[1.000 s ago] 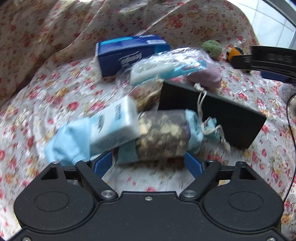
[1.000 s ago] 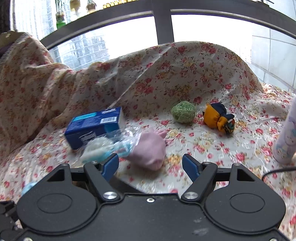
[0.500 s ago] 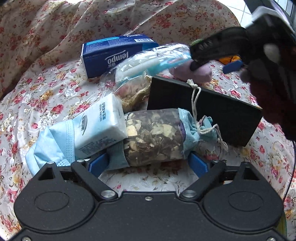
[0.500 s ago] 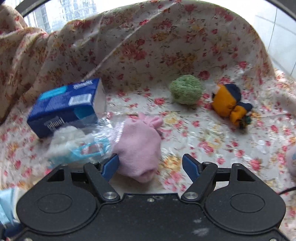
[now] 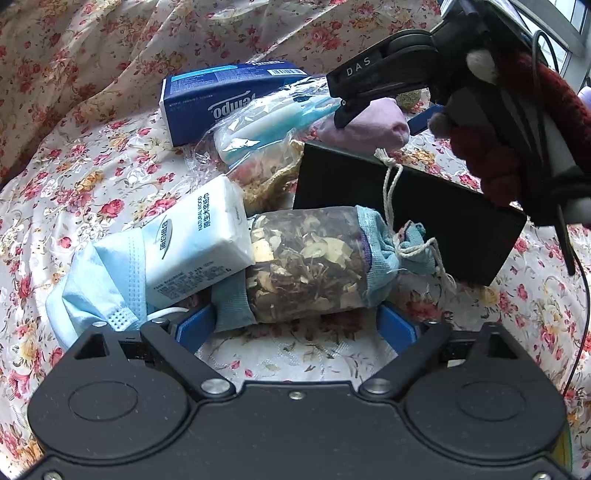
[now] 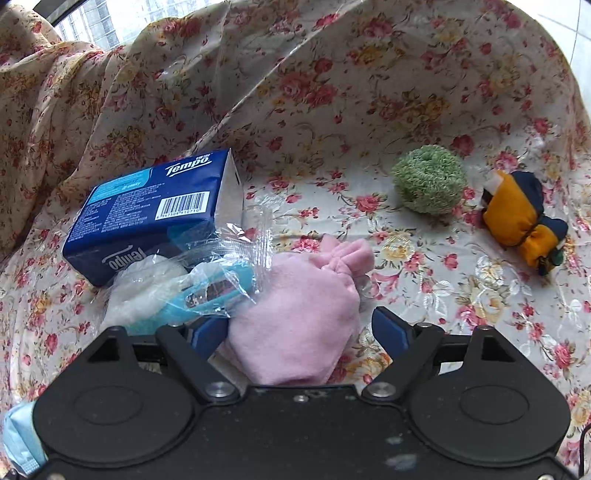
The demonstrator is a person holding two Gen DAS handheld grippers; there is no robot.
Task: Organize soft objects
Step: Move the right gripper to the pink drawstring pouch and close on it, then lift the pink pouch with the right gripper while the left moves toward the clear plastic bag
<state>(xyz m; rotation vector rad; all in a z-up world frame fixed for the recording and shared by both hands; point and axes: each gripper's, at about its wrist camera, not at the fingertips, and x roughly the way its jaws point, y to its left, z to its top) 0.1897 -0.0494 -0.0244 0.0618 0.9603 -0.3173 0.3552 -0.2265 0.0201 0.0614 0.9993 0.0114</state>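
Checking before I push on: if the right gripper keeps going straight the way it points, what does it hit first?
The pink pouch. It already lies between the open jaws of the right gripper, so it would meet that first, well before the green ball farther back.

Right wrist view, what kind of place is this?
Probably a home spot by a window: a flowered cloth draped over the surface, household bits like a tissue box on it, and city buildings visible through glass behind.
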